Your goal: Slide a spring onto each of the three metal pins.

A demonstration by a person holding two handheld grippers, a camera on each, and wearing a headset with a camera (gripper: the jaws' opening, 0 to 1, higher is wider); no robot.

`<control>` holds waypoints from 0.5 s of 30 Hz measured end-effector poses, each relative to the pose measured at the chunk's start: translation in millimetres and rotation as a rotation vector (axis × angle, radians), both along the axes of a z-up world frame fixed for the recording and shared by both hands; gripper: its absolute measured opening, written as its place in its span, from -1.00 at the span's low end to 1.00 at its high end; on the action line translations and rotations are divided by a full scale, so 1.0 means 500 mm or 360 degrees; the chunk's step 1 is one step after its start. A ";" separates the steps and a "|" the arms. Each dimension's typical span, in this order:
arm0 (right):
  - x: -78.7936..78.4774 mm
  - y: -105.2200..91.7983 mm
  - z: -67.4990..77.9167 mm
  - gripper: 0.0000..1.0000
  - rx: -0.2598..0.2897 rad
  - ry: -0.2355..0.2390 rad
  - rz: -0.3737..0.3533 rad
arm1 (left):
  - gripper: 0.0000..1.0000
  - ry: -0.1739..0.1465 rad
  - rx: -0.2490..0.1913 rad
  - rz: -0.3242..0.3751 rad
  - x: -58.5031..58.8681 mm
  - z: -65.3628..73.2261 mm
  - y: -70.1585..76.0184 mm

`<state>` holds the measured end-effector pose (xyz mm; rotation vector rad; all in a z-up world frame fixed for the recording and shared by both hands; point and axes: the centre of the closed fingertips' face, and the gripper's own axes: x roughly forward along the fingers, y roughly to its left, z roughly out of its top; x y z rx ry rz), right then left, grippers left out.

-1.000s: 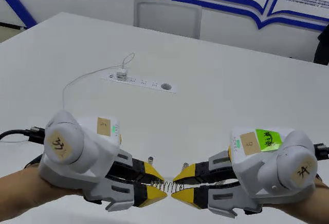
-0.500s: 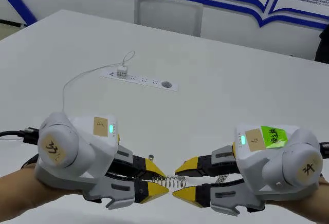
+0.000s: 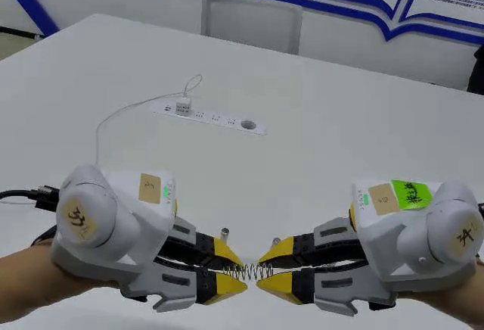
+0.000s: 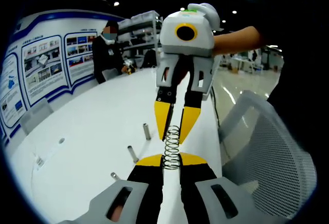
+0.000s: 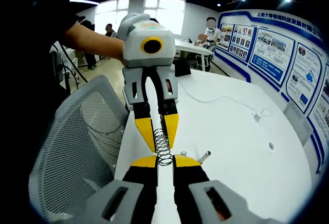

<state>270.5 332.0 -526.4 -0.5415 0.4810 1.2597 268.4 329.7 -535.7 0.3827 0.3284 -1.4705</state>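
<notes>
A small metal spring (image 3: 249,272) hangs level between my two grippers, low over the white table (image 3: 340,133). My left gripper (image 3: 240,274) is shut on its left end, and my right gripper (image 3: 261,272) is shut on its right end. In the left gripper view the spring (image 4: 172,147) runs from my own yellow tips (image 4: 172,160) up to the right gripper (image 4: 174,131). In the right gripper view the spring (image 5: 163,149) is pinched between my right gripper (image 5: 164,161) and the left gripper (image 5: 158,131). Upright metal pins (image 3: 224,233) (image 3: 276,241) stand just behind the spring; three pins (image 4: 146,130) (image 4: 132,153) (image 4: 114,175) line up on the table.
A flush socket strip (image 3: 208,116) with a white plug and cable (image 3: 121,110) lies mid-table. A grey chair (image 3: 249,20) stands at the far edge. A mesh chair (image 4: 267,147) is close behind the near edge. People stand at the back (image 5: 212,31).
The right gripper's jaws, apart a second ago, have drawn together onto the spring's right end. The left gripper has stayed shut on the spring.
</notes>
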 end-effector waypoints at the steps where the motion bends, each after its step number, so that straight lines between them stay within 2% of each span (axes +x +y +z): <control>1: 0.000 0.001 0.003 -0.78 0.0014 0.0005 -0.0001 | -0.79 -0.0003 0.0000 -0.0001 0.000 0.000 0.000; 5: -0.001 0.004 0.017 -0.78 0.0073 0.0028 -0.0017 | -0.79 -0.0009 -0.0003 0.0013 0.001 0.000 0.000; 8: -0.005 0.014 0.035 -0.79 0.0181 0.0071 -0.0038 | -0.79 -0.0023 -0.0001 0.0026 0.002 0.001 -0.002; 15: -0.004 0.024 0.044 -0.79 0.0259 0.0085 -0.0086 | -0.79 -0.0026 0.0005 0.0046 0.005 -0.001 -0.004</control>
